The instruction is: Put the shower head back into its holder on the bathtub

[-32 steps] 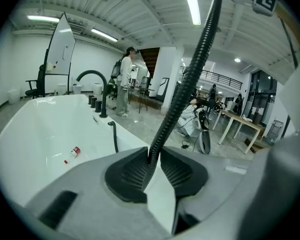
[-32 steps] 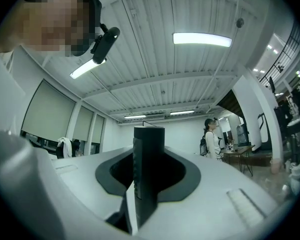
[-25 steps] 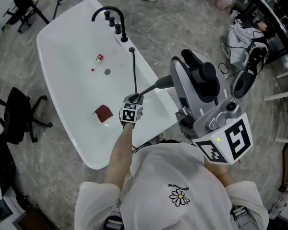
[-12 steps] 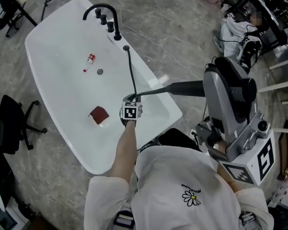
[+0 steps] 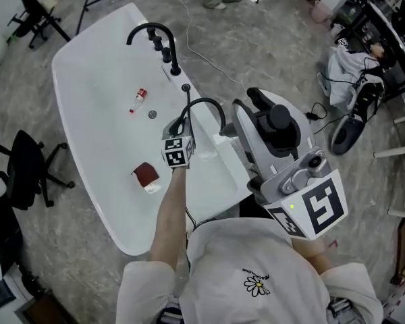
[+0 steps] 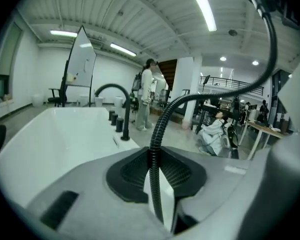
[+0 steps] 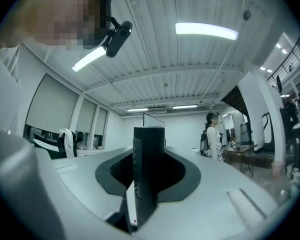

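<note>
Inside the white bathtub (image 5: 88,73), my left gripper (image 5: 181,131) is raised with the black ribbed shower hose (image 5: 206,100) between its jaws. In the left gripper view the hose (image 6: 190,98) rises out of the left gripper (image 6: 157,176), whose jaws have just been closing on it. From the holder socket (image 5: 185,88) on the rim, the hose loops over to my right gripper (image 5: 237,117). The right gripper (image 7: 146,184) is shut on the shower head's black handle (image 7: 149,149), which stands upright. The black faucet (image 5: 152,31) stands at the tub's far end.
A small red-capped bottle (image 5: 140,96), the drain (image 5: 152,114) and a dark red block (image 5: 147,175) lie in the tub. A black office chair (image 5: 27,160) stands left of the tub. Bags and shoes (image 5: 354,79) lie on the floor to the right.
My left gripper has moved up the tub toward the faucet with the hose, which now arches in a loop. The right gripper has swung back in beside the tub rim.
</note>
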`<state>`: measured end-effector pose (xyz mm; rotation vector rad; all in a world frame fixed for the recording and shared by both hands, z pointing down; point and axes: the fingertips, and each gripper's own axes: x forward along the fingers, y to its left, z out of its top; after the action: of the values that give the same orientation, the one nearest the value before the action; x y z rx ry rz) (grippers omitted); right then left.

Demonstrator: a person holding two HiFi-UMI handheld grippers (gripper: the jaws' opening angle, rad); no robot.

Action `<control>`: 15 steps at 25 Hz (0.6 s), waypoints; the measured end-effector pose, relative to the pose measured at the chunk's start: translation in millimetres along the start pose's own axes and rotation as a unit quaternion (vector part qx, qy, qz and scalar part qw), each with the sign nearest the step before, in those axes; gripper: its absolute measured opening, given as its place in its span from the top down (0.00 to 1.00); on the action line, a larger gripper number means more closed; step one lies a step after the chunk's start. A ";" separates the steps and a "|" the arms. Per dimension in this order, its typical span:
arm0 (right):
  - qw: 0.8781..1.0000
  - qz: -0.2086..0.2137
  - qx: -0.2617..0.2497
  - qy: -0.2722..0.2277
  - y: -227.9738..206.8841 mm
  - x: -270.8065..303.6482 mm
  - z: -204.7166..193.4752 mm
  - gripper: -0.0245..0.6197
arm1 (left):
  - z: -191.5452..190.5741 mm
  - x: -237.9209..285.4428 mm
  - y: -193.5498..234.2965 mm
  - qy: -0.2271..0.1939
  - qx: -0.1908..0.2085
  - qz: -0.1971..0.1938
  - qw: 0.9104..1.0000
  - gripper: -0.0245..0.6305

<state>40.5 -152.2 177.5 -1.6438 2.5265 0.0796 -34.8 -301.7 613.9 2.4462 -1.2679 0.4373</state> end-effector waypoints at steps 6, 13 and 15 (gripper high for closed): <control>0.997 0.018 0.067 0.024 -55.8 19.6 -36.9 0.81 | 196.8 5.1 -3.8 -0.174 0.091 0.027 0.980 0.87; 0.995 0.035 0.096 0.014 -66.9 54.5 -53.1 0.81 | 354.6 -10.7 -28.1 -0.306 0.178 0.011 0.935 0.87; 0.997 0.030 0.070 0.006 -67.9 64.8 -50.5 0.81 | 377.8 -13.2 -25.4 -0.327 0.185 0.012 0.926 0.87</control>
<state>72.7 -244.2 220.5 -1.5210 2.5267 -0.0991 20.4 -444.9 267.5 3.0472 -1.5737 -0.1901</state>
